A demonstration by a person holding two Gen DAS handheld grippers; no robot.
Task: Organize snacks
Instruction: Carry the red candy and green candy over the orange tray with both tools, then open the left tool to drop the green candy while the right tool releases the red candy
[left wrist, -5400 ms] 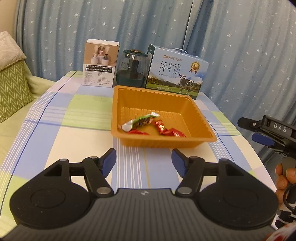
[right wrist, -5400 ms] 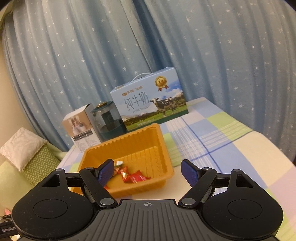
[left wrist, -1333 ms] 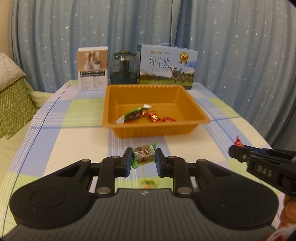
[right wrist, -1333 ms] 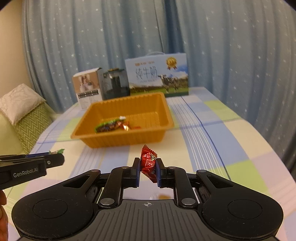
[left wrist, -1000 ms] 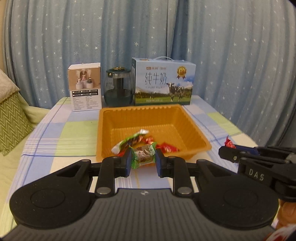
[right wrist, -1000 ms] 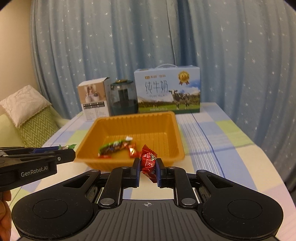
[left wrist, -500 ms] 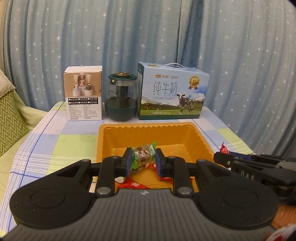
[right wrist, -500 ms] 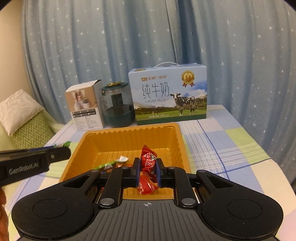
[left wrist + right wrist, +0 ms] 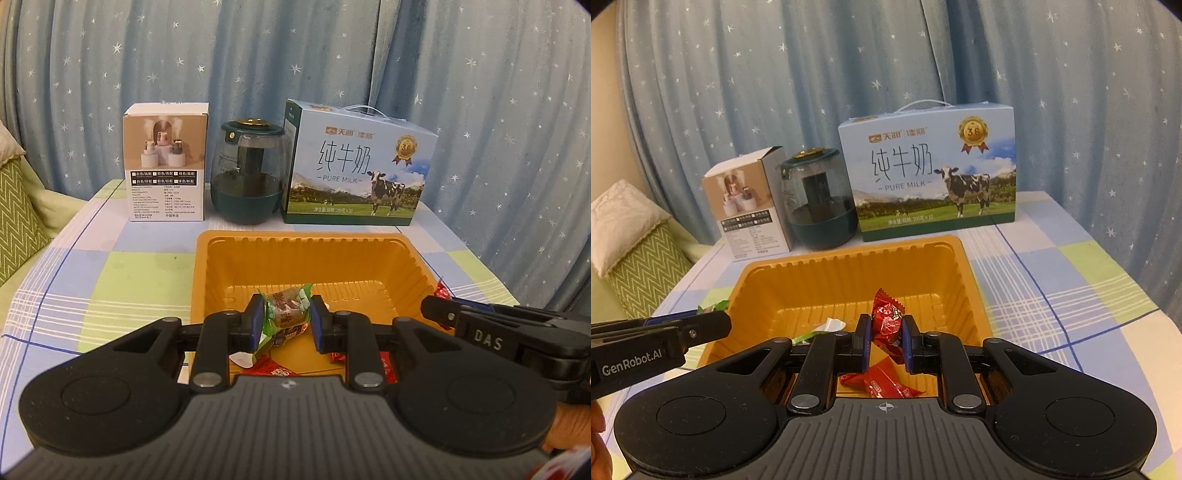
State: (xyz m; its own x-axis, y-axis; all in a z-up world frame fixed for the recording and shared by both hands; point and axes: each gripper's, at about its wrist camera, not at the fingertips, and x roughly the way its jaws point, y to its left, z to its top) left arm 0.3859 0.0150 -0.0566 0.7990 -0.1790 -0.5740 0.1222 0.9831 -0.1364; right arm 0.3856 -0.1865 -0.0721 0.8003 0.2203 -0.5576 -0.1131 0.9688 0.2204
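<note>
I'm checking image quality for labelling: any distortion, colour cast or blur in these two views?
Left wrist view: fisheye bends the curtain, warm dim cast; milk box print readable, candy label soft. Right wrist view: same bending and dark corners; red candy wrapper shows small glints.

Both wrist views are aimed toward 12 o'clock, close above the orange tray (image 9: 402,258) (image 9: 967,280). The tray, milk box (image 9: 354,166) (image 9: 931,170) and curtain (image 9: 295,55) (image 9: 886,55) are shared by both.

Likely a home — star-print curtains (image 9: 258,74), checked tablecloth (image 9: 110,273), a cushion (image 9: 635,258) beside the table
</note>
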